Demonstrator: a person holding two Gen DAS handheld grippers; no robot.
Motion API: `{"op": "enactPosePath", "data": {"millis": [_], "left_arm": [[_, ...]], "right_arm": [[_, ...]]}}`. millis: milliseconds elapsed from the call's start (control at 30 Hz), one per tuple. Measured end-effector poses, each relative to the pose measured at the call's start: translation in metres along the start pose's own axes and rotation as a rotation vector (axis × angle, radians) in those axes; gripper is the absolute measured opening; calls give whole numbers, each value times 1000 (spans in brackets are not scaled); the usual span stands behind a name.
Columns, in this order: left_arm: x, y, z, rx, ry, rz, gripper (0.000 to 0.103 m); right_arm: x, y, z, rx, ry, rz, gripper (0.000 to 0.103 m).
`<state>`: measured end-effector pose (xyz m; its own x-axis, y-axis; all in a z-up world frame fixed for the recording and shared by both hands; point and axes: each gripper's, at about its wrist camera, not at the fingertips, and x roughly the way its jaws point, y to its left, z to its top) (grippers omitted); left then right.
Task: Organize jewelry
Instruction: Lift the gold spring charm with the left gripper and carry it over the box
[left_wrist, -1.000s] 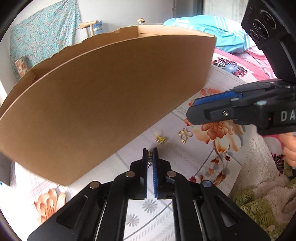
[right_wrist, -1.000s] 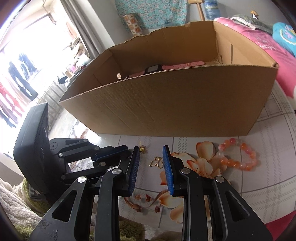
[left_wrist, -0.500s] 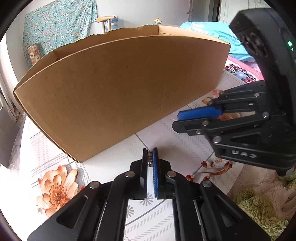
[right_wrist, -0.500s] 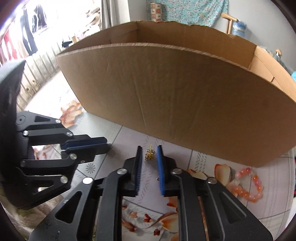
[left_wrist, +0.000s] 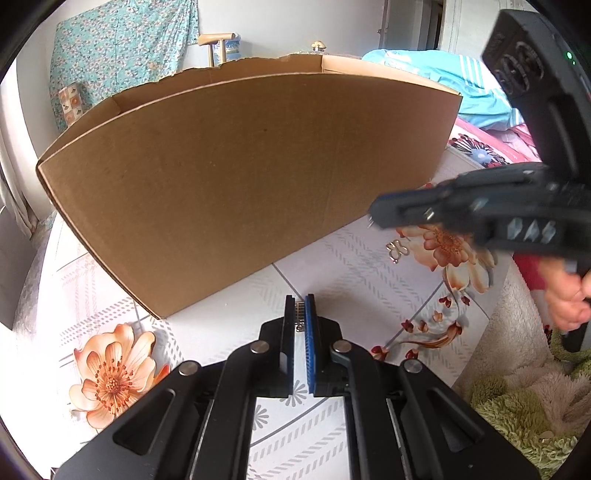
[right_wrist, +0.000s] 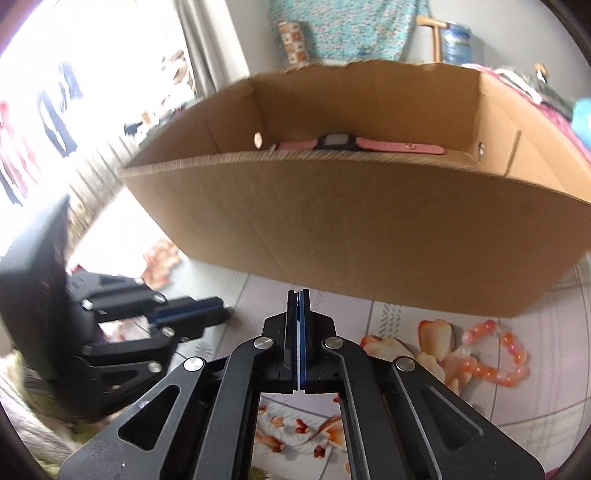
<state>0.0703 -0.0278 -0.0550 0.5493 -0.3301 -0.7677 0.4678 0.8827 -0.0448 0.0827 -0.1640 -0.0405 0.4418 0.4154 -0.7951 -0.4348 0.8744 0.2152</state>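
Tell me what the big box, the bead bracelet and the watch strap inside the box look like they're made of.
Box: corrugated cardboard, matte brown, with a rough torn top edge.
Bead bracelet: glossy, translucent orange and pale beads, maybe glass, stone or plastic; I can't tell which.
Watch strap: smooth pink, likely rubber or plastic, with a black case.

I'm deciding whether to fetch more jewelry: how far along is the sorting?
Done: a pink watch lies in the cardboard box.
In hand: the left gripper pinches a small metal piece; the right gripper is shut.
Left: a gold clasp and an orange bead bracelet on the table.
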Motion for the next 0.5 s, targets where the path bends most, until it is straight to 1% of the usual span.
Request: {"op": "enactPosePath", "data": {"millis": [167,233,300,433,500], "left_arm": [[-7,3,0,-11,-16,-14,4],[-13,4,2,-14,-28,-19,4],[-23,7,4,-26,-48,-35,4],[-54,8,14,-38,-120,-96,4],[-73,7,23,-36,-165,-142,4]], "right_arm": [[-29,-20,3,130,-55,144,0],[-41,-29,5,180,-85,214,0],[-48,-29,8,210,-113,256,0],[-67,-27,25,214,-178,273,0],[-78,-27,35,202,-210,274,0]]}}
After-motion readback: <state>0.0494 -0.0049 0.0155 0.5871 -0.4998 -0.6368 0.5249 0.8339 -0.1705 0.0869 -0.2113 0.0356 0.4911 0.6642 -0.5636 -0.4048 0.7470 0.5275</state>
